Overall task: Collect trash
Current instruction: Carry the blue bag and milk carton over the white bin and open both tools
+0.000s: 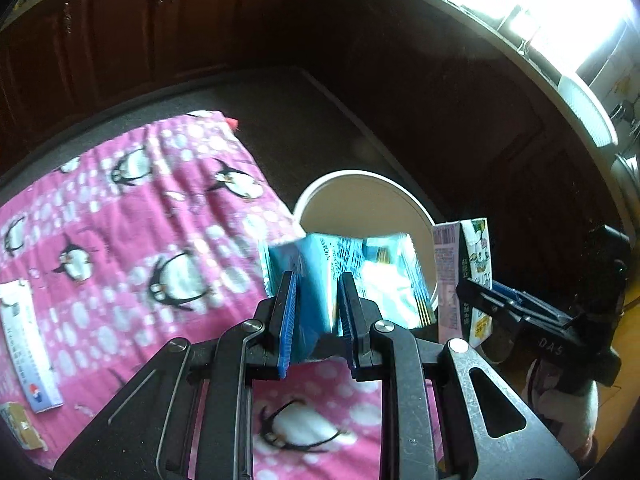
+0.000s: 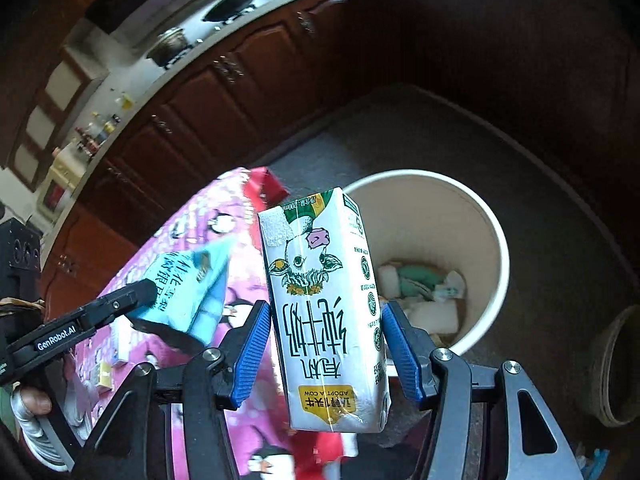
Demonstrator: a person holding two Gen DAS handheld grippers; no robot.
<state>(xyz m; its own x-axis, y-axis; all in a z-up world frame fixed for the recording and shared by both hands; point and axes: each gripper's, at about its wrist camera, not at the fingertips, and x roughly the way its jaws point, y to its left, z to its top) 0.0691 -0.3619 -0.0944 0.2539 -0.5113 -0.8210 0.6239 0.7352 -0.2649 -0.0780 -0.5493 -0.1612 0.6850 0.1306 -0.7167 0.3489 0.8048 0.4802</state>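
Cardboard milk carton (image 2: 326, 316) sits between the blue pads of the right gripper (image 2: 326, 344), printed upside down, cow logo showing. The right pad appears to touch the carton's side; a thin gap shows at the left pad, so the jaws look closed on it or just loosening, and I read it as held. Carton hangs over the near rim of the white trash bin (image 2: 502, 256), which already holds crumpled paper and wrappers. Likely an empty carton: light, fairly stiff on the edges, and the flat panels will dent if squeezed hard. The glossy coating may slip, so gripping across the narrow sides at mid height, as now, seems right.

Light blue paper packet (image 1: 344, 276) is clamped in the left gripper (image 1: 318, 300), jaws pinched on its lower folded part. Packet is creased and floppy, weighs almost nothing, and bends around the pads; a pinch near a fold probably holds best. It hangs at the bin's near rim, beside the pink penguin blanket (image 1: 120, 216) covering the desk.

More trash on the blanket: a white toothpaste-style box (image 1: 28, 344) and a small torn carton scrap (image 1: 20, 424) at the left edge. Both look light and rigid enough to pinch across the short side.
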